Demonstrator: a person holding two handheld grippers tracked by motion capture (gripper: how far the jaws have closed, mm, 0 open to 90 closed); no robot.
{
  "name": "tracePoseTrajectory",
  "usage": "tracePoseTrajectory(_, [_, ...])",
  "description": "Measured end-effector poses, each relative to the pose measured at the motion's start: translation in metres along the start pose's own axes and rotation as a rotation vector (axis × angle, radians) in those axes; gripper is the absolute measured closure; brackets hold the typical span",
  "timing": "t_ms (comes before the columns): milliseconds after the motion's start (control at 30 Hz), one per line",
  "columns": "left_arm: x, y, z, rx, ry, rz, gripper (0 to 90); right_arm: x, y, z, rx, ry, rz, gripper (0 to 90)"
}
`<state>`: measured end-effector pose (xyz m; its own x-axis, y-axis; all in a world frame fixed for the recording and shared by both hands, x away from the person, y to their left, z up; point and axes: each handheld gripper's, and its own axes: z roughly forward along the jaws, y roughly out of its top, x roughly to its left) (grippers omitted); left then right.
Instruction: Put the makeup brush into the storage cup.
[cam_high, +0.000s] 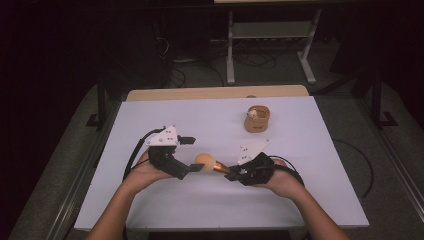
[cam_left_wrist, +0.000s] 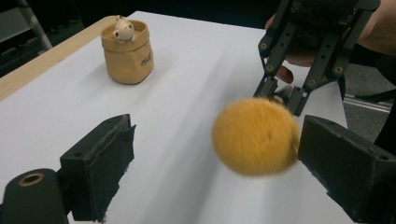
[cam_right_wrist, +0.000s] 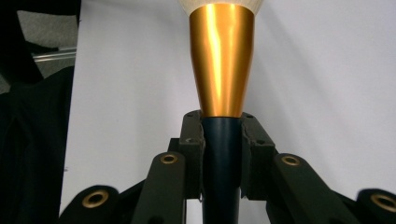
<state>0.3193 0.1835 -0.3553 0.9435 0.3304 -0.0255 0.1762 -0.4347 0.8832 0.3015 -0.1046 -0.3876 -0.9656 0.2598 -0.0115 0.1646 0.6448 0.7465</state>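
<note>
Right gripper view is showing my right hand-held gripper (cam_right_wrist: 222, 154) clamping the dark handle of a brush (cam_right_wrist: 222, 60), its gold ferrule pointing away. I am holding my left hand-held gripper (cam_left_wrist: 212, 158) wide, with the brush's orange head sitting between its jaws, just beside the right one. Farther off, a tan pouch (cam_high: 257, 120) with a small figure (cam_left_wrist: 123, 29) inside is standing on the white counter (cam_high: 210, 200).
</note>
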Motion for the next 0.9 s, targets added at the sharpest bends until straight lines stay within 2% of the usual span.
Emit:
tracePoseTrajectory(133, [-0.001,-0.008,-0.004,-0.017,0.029,-0.012,10.1,-0.001,-0.002,-0.002,-0.013,-0.007,0.019,73.2])
tracePoseTrajectory(200, [-0.002,-0.01,-0.006,-0.034,0.036,-0.028,10.1,-0.001,-0.003,-0.002,-0.013,-0.012,0.018,73.2])
tracePoseTrajectory(267, [0.001,-0.017,-0.01,-0.057,0.06,-0.051,10.1,-0.002,-0.005,-0.004,-0.021,-0.023,0.041,73.2])
tracePoseTrajectory(367, [0.002,-0.02,-0.01,-0.062,0.067,-0.066,10.1,-0.003,-0.006,-0.005,-0.033,-0.035,0.048,73.2])
tracePoseTrajectory(533, [0.002,-0.023,-0.007,-0.055,0.057,-0.067,10.1,-0.005,-0.006,-0.006,-0.059,-0.056,0.061,73.2])
tracePoseTrajectory(633, [0.0,-0.026,-0.004,-0.053,0.052,-0.063,10.1,-0.006,-0.006,-0.008,-0.09,-0.074,0.094,73.2])
tracePoseTrajectory(700, [0.0,-0.026,-0.002,-0.065,0.053,-0.072,10.1,-0.007,-0.006,-0.009,-0.103,-0.084,0.103,73.2])
tracePoseTrajectory(767, [0.0,-0.026,-0.001,-0.081,0.055,-0.076,10.1,-0.006,-0.005,-0.01,-0.129,-0.087,0.136,73.2])
tracePoseTrajectory(900, [-0.001,-0.027,0.001,-0.091,0.05,-0.081,10.1,-0.007,-0.006,-0.011,-0.161,-0.106,0.149,73.1])
